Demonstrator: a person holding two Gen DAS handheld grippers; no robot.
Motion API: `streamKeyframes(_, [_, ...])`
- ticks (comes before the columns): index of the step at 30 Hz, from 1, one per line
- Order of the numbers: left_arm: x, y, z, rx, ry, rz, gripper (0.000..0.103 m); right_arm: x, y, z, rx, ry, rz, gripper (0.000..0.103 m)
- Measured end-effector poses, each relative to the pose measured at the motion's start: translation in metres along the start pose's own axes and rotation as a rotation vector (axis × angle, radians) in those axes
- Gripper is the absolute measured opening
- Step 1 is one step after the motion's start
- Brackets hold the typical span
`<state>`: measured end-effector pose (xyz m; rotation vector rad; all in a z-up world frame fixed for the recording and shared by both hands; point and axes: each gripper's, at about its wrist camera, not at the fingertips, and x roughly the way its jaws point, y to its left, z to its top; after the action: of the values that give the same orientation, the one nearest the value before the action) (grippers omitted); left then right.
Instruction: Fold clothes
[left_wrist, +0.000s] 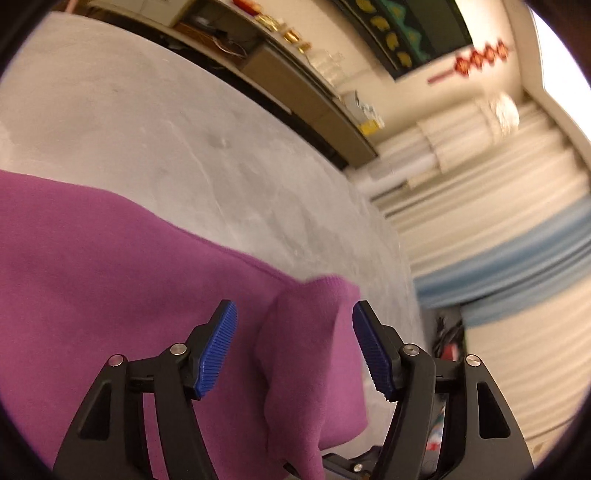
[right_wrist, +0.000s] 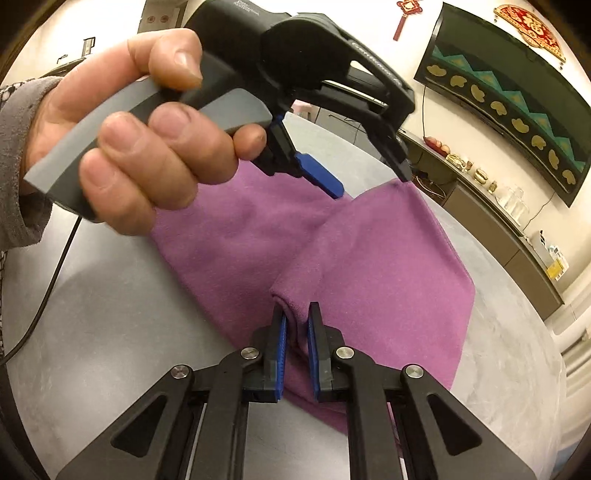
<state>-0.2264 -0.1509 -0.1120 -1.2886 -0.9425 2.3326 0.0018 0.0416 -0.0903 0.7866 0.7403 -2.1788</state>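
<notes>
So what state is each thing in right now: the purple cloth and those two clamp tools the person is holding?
Purple garment: lying on the grey table, partly folded, one bunched fold raised.
Right hand-held gripper: shut on the garment's raised fold.
Left hand-held gripper: open, pads either side of a cloth ridge, not pressing it.
Person's hand: wrapped around the left gripper's grey handle.
</notes>
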Motion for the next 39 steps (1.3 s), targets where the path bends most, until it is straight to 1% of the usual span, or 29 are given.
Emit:
streamKeyframes(1, [0.008,-0.002,-0.003,0.034,0.011,0.065,0.052,0.001,0.002,0.001,0.005,0.006,0.025,0.014])
streamKeyframes(2, [0.012,0.000,-0.004,0.039,0.023,0.107,0.044,0.002,0.004,0.002,0.013,0.020,0.070,0.019])
streamKeyframes(3, [0.014,0.005,-0.004,0.026,0.032,0.137,0.038,0.005,-0.001,0.000,0.031,0.035,0.137,0.025])
streamKeyframes(4, [0.015,0.011,-0.004,0.008,0.029,0.142,0.038,0.006,-0.013,-0.002,0.072,0.044,0.213,0.037])
streamKeyframes(5, [0.014,0.017,-0.003,-0.010,0.023,0.138,0.038,0.003,-0.028,-0.003,0.135,0.049,0.277,0.040])
streamKeyframes(7, [0.012,0.023,-0.001,-0.031,0.030,0.126,0.039,-0.004,-0.062,-0.005,0.267,0.039,0.394,0.040])
streamKeyframes(9, [0.010,0.020,0.000,-0.017,0.020,0.125,0.039,-0.022,-0.102,-0.004,0.415,-0.046,0.439,0.040])
streamKeyframes(10, [0.012,0.018,-0.001,0.001,0.020,0.144,0.042,-0.021,-0.114,-0.001,0.459,-0.063,0.410,0.040])
streamKeyframes(11, [0.014,0.015,-0.001,0.020,0.023,0.169,0.043,-0.013,-0.126,0.003,0.497,-0.058,0.365,0.037])
streamKeyframes(12, [0.016,0.012,-0.002,0.040,0.026,0.194,0.043,-0.005,-0.138,0.007,0.535,-0.054,0.320,0.033])
streamKeyframes(13, [0.017,0.009,-0.004,0.065,0.018,0.218,0.043,0.002,-0.144,0.007,0.558,-0.036,0.282,0.024])
streamKeyframes(14, [0.017,0.007,-0.006,0.092,0.008,0.242,0.043,0.017,-0.142,0.006,0.552,0.014,0.260,0.022])
streamKeyframes(15, [0.016,0.005,-0.007,0.105,0.004,0.261,0.041,0.044,-0.137,0.008,0.534,0.087,0.249,0.021])
streamKeyframes(16, [0.015,0.003,-0.007,0.113,0.003,0.279,0.040,0.058,-0.131,0.003,0.510,0.121,0.246,0.021])
streamKeyframes(17, [0.012,0.001,-0.007,0.107,-0.005,0.288,0.040,0.060,-0.131,0.001,0.494,0.100,0.241,0.021])
streamKeyframes(18, [0.008,-0.001,-0.006,0.096,-0.014,0.294,0.041,0.061,-0.133,0.004,0.488,0.114,0.243,0.021])
streamKeyframes(20, [-0.010,-0.010,-0.013,0.105,-0.044,0.275,0.039,0.055,-0.141,0.012,0.506,0.136,0.254,0.021])
streamKeyframes(21, [-0.020,-0.015,-0.016,0.111,-0.060,0.264,0.039,0.047,-0.144,0.013,0.512,0.115,0.238,0.021])
streamKeyframes(22, [-0.026,-0.022,-0.024,0.134,-0.056,0.244,0.039,0.034,-0.138,0.009,0.515,0.089,0.221,0.022])
streamKeyframes(24, [-0.038,-0.038,-0.041,0.190,-0.037,0.198,0.039,0.014,-0.131,0.007,0.510,0.046,0.224,0.022])
streamKeyframes(25, [-0.033,-0.040,-0.048,0.209,-0.008,0.203,0.039,0.014,-0.125,0.007,0.499,0.053,0.231,0.022])
streamKeyframes(26, [-0.025,-0.040,-0.055,0.225,0.027,0.218,0.039,0.023,-0.117,0.007,0.482,0.087,0.234,0.022])
streamKeyframes(27, [-0.009,-0.033,-0.063,0.231,0.084,0.254,0.039,0.031,-0.108,0.008,0.465,0.120,0.238,0.023])
streamKeyframes(28, [0.000,-0.027,-0.068,0.231,0.105,0.268,0.038,0.040,-0.100,0.003,0.452,0.154,0.239,0.023])
streamKeyframes(29, [0.001,-0.026,-0.069,0.242,0.089,0.270,0.038,0.047,-0.094,-0.005,0.445,0.153,0.231,0.023])
streamKeyframes(30, [0.000,-0.026,-0.070,0.256,0.065,0.271,0.037,0.048,-0.093,-0.003,0.433,0.124,0.217,0.023])
streamKeyframes(33, [0.001,-0.030,-0.072,0.245,0.050,0.280,0.036,0.048,-0.092,0.000,0.410,0.157,0.200,0.022])
streamKeyframes(36, [0.012,-0.044,-0.078,0.272,0.048,0.253,0.038,0.048,-0.102,-0.002,0.398,0.193,0.157,0.022])
streamKeyframes(39, [0.023,-0.066,-0.089,0.328,0.063,0.217,0.038,0.041,-0.117,-0.011,0.424,0.233,0.115,0.023])
